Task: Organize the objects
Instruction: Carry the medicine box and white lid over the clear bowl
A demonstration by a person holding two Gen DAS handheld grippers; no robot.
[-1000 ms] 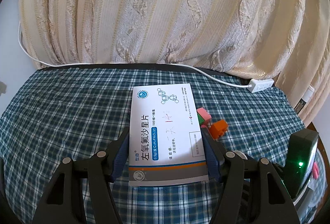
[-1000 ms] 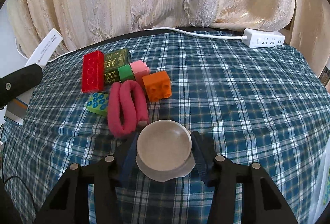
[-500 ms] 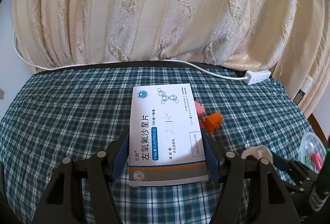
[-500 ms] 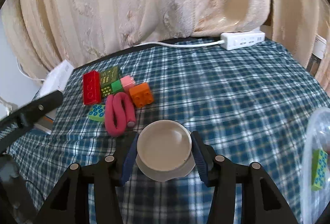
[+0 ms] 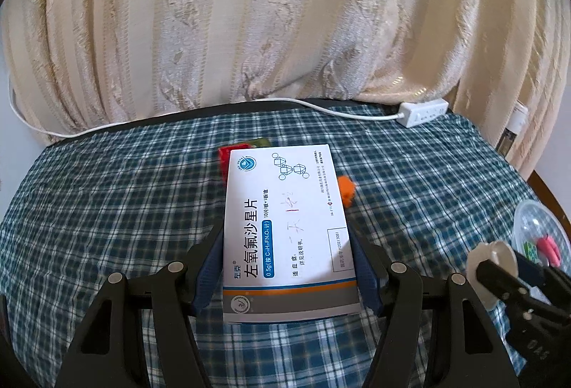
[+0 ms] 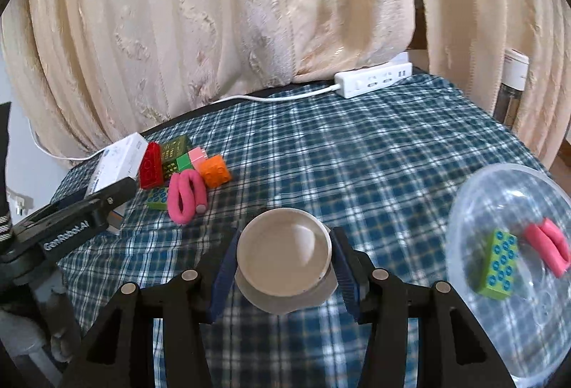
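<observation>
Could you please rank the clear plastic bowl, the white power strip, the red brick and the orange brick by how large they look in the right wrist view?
1. clear plastic bowl, though it lies nearest the camera
2. white power strip
3. red brick and orange brick: too alike to rank

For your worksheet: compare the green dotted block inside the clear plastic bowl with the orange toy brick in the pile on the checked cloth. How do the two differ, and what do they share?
The green block with blue dots is long and rectangular; the orange toy brick is short and nearly cubic. The green block lies inside the clear plastic bowl, next to a pink foam roll; the orange brick rests on the checked cloth, touching other blocks. The green block's top carries printed dots; the orange brick is plain. Neither is gripped, and both are studded building pieces.
</observation>
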